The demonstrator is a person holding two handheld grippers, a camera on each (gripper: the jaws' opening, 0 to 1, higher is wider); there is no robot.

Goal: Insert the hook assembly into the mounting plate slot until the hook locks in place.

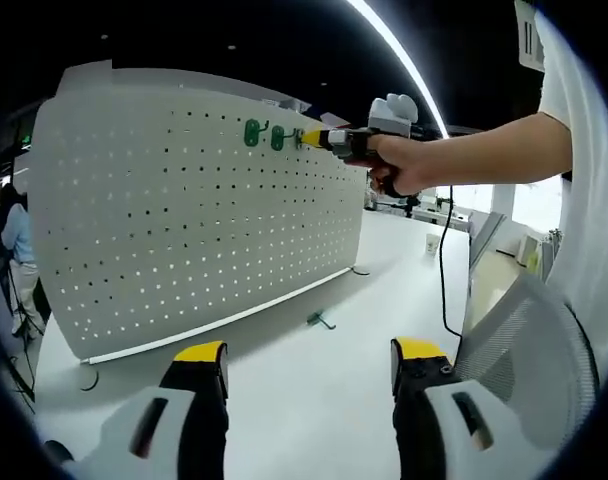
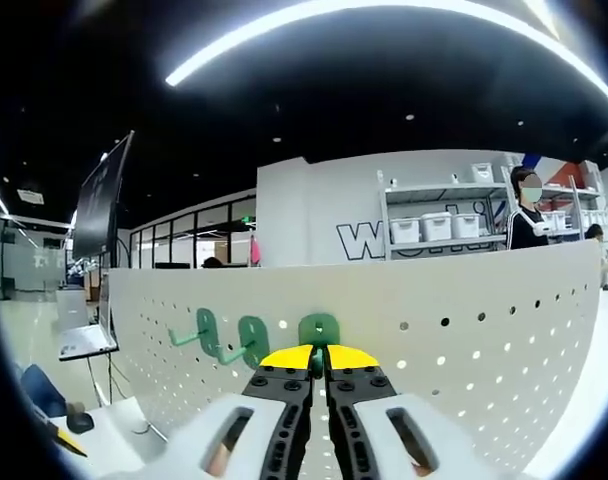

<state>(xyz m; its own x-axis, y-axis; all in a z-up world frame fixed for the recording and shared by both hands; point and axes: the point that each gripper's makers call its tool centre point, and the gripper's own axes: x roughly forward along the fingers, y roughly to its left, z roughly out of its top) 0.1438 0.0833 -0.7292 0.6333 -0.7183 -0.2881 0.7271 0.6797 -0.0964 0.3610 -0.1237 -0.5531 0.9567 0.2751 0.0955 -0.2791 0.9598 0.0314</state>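
A white pegboard (image 1: pixel 184 220) stands upright on the table. Two green hooks (image 1: pixel 252 132) hang side by side near its top edge. A third green hook (image 2: pixel 318 328) is pinched flat against the board (image 2: pixel 464 340) by my right gripper (image 2: pixel 319 358), whose jaws are shut on it. From the left gripper view, that right gripper (image 1: pixel 314 138) is held by a hand (image 1: pixel 404 165) just right of the hung hooks. My left gripper (image 1: pixel 310 352) hovers low over the table, open, with nothing between its jaws. One more green hook (image 1: pixel 320 320) lies loose on the table in front of the board.
The white table (image 1: pixel 384 270) carries a small cup (image 1: pixel 431 243) and a black cable (image 1: pixel 444 280). A mesh chair back (image 1: pixel 529 330) is at the right. A person (image 1: pixel 14 240) stands left of the board. Behind the board are shelves with bins (image 2: pixel 434 228) and a laptop (image 2: pixel 84 340).
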